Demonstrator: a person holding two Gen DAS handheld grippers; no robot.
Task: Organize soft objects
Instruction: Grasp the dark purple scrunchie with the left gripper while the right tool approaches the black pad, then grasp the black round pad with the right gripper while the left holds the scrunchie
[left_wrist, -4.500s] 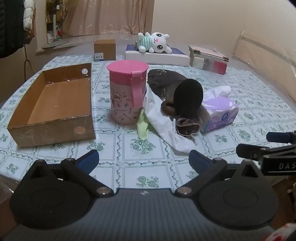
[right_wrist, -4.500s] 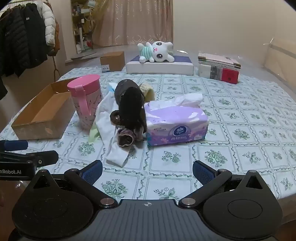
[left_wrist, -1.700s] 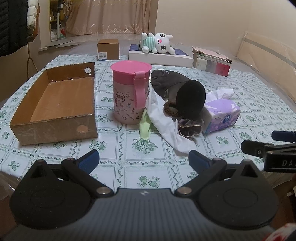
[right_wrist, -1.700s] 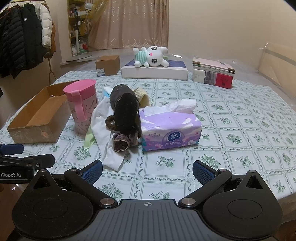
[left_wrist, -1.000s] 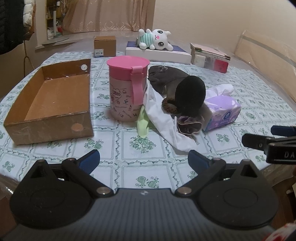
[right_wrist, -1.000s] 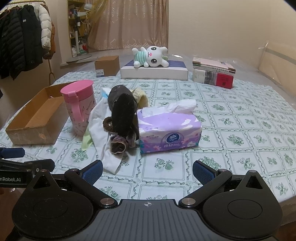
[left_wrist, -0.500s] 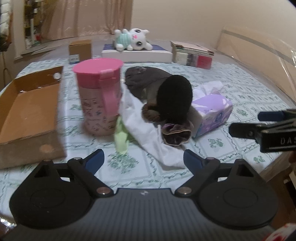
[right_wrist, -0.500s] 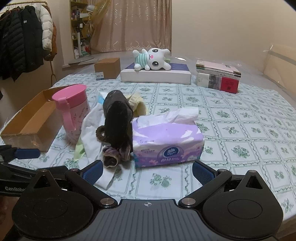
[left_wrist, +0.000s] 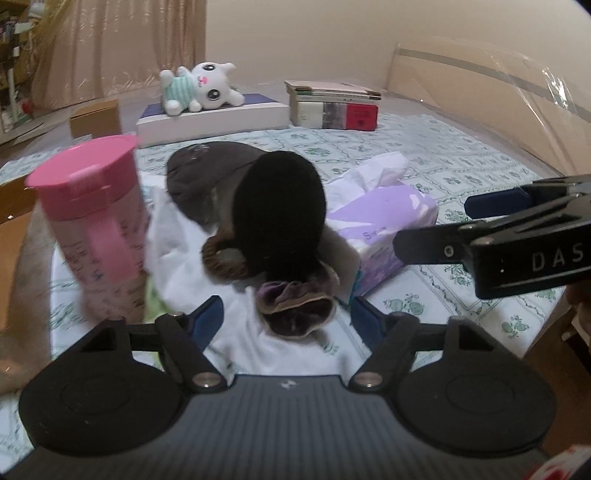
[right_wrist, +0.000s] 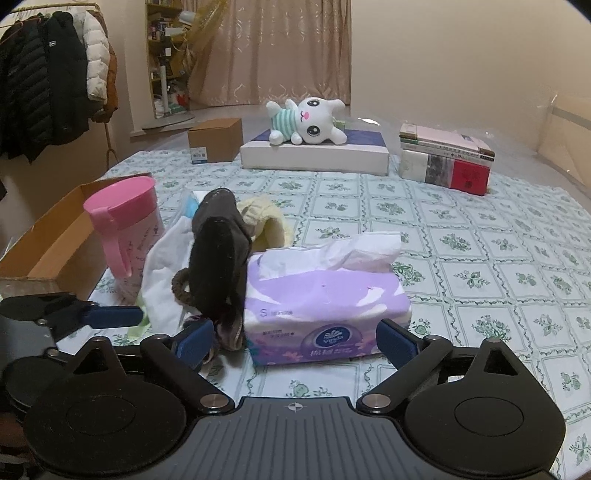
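- Between the left gripper (left_wrist: 286, 321) jaws, which have just been narrowing but aren't pinching yet: a purple scrunchie (left_wrist: 295, 308) on white cloth (left_wrist: 177, 240).
- Dark hat (left_wrist: 266, 206) behind it, pink jug (left_wrist: 92, 229) beside.
- Right gripper (right_wrist: 295, 338) jaws spread around the tissue pack (right_wrist: 325, 306), closing in, not touching, on the table (right_wrist: 498, 258).

A count of what sits on the table (right_wrist: 480, 266) around the pink jug.

One pink jug (right_wrist: 123, 225) with a lid; touching it on the side toward the tissues, one white cloth (right_wrist: 162, 269), one dark hat (right_wrist: 219, 254), one brown hair tie (right_wrist: 181, 286), one purple scrunchie (left_wrist: 295, 306), one pale yellow soft item (right_wrist: 264, 221) and one pale green cloth (left_wrist: 155, 301). Beyond that pile from the jug, one purple pack of tissues (right_wrist: 325, 299). On the jug's other side, one open cardboard tray (right_wrist: 55, 240). Far behind the jug: one small cardboard box (right_wrist: 216, 140), one flat white box (right_wrist: 314, 155) bearing one plush rabbit (right_wrist: 306, 122), and one stack of books (right_wrist: 447, 162). Two hand-held grippers: left (left_wrist: 286, 317), right (right_wrist: 295, 338).
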